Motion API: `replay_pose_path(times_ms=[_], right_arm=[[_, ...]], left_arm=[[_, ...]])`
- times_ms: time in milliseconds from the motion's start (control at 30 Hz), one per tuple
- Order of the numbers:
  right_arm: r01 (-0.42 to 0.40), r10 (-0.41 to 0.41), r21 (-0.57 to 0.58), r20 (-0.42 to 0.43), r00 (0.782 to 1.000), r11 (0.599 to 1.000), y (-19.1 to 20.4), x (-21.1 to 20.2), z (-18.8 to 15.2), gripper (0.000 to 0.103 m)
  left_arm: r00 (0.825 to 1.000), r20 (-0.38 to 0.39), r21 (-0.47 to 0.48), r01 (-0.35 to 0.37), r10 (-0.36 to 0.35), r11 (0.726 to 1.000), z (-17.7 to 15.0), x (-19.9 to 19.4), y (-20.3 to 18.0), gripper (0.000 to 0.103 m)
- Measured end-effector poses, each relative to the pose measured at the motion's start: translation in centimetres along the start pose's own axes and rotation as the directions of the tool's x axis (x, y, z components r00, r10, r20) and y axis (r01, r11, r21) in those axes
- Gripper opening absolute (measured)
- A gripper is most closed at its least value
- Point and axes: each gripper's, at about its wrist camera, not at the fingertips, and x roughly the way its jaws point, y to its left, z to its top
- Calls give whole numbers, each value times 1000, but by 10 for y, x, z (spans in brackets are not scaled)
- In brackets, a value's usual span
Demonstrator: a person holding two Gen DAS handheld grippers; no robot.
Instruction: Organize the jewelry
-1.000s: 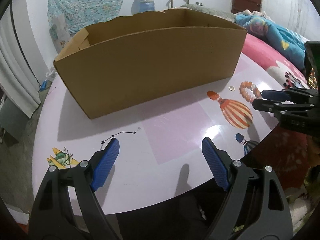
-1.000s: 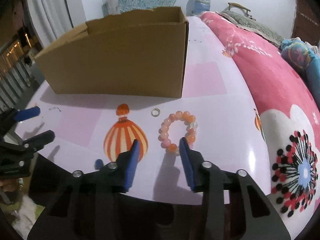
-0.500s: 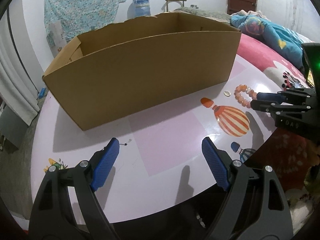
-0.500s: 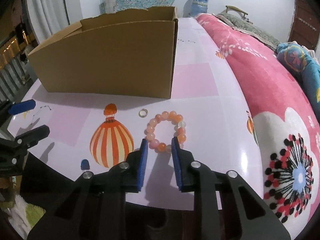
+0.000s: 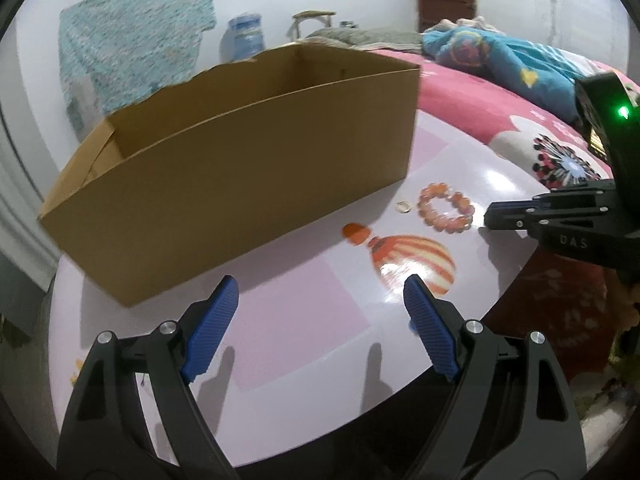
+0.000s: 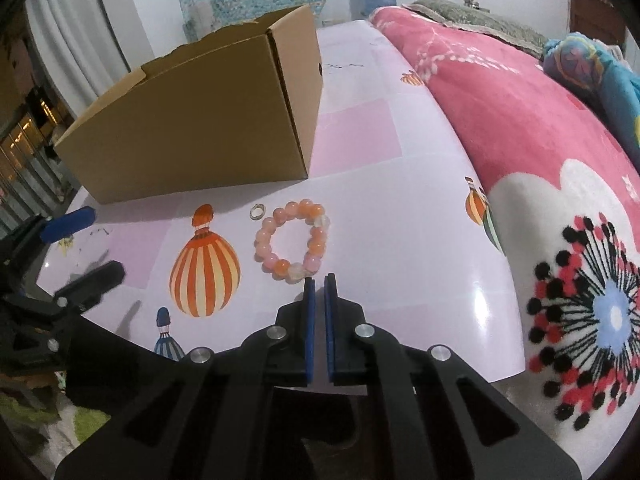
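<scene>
Jaws of right gripper (image 6: 319, 280) closed, seemingly empty, beside bracelet (image 6: 294, 240), ring (image 6: 257, 211)

One cardboard box (image 6: 192, 120), one bead bracelet (image 6: 294, 240), one small ring (image 6: 257, 211), one table (image 6: 400, 200), two grippers, left gripper (image 5: 320, 304) and right gripper (image 6: 319, 284), one water jug (image 5: 245, 38), one chair (image 5: 312, 20).

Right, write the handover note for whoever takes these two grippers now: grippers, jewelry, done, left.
Left gripper: open, empty, over the table's near edge.
Right gripper: shut, nothing between the pads, tips just short of the bead bracelet.
Bracelet and small ring lie side by side on the table, outside the cardboard box, near its corner.
Done: nothing visibly put away.
Left: bracelet and ring, probably into the box.
</scene>
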Motion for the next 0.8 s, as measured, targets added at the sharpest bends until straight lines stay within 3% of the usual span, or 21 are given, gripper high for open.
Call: replay_pose_path(times_ms=[133, 200, 300, 333, 567, 667, 800], right_arm=[[-33, 34, -22, 26, 999, 999, 3, -10, 2, 5], [-86, 88, -47, 43, 995, 995, 9, -17, 5, 7], [-96, 103, -107, 59, 993, 990, 24, -19, 11, 24], [-84, 93, -136, 60, 994, 987, 31, -15, 14, 24], [-17, 12, -199, -28, 1000, 980, 44, 24, 22, 23], [-9, 3, -187, -30, 1000, 982, 41, 25, 18, 10], [0, -4, -135, -23, 1000, 991, 30, 19, 15, 10]], left_arm=[[1000, 19, 33, -2, 2, 999, 7, 3, -9, 81], [1000, 29, 28, 5, -6, 1000, 11, 3, -10, 81], [999, 32, 14, 8, -8, 1000, 12, 3, -9, 81], [1000, 30, 6, 7, -7, 1000, 12, 3, -8, 81], [999, 32, -15, -16, 16, 1000, 3, -3, 4, 81], [999, 24, -15, -21, 22, 1000, 1, -4, 9, 81], [999, 28, -16, -17, 17, 1000, 0, -3, 9, 81]])
